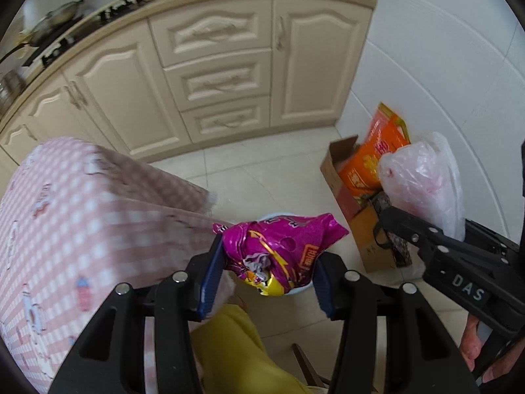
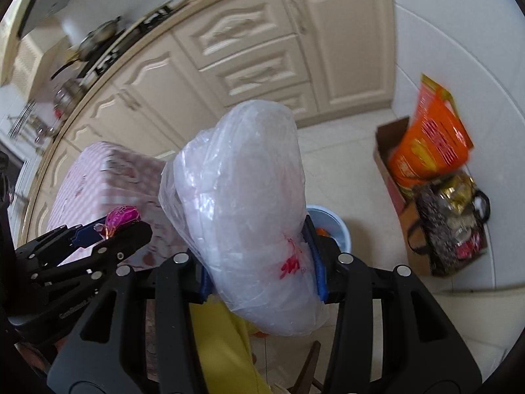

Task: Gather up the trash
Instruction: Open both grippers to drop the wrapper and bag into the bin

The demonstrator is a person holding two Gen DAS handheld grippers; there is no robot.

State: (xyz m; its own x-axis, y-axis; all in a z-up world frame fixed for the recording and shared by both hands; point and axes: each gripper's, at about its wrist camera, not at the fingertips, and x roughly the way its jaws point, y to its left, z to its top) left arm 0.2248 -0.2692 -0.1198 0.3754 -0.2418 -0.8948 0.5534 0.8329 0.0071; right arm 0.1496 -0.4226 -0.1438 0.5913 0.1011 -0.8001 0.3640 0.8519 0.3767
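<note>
My left gripper [image 1: 267,262] is shut on a crumpled magenta snack wrapper [image 1: 279,249] and holds it in the air over a pale blue bin [image 1: 300,290] on the floor. The left gripper also shows at the left of the right wrist view [image 2: 115,226], with the wrapper [image 2: 123,215] in it. My right gripper [image 2: 261,259] is shut on a bulging clear plastic bag [image 2: 236,203] with red print, held above the blue bin [image 2: 331,226]. The bag [image 1: 423,184] and the right gripper [image 1: 390,226] show at the right of the left wrist view.
A table with a pink checked cloth [image 1: 82,229] stands at the left. A cardboard box [image 1: 341,177] with an orange bag [image 1: 377,157] and a dark patterned bag [image 2: 449,223] sit by the white wall. Cream kitchen cabinets [image 1: 216,75] run behind. Yellow fabric [image 1: 236,351] lies below.
</note>
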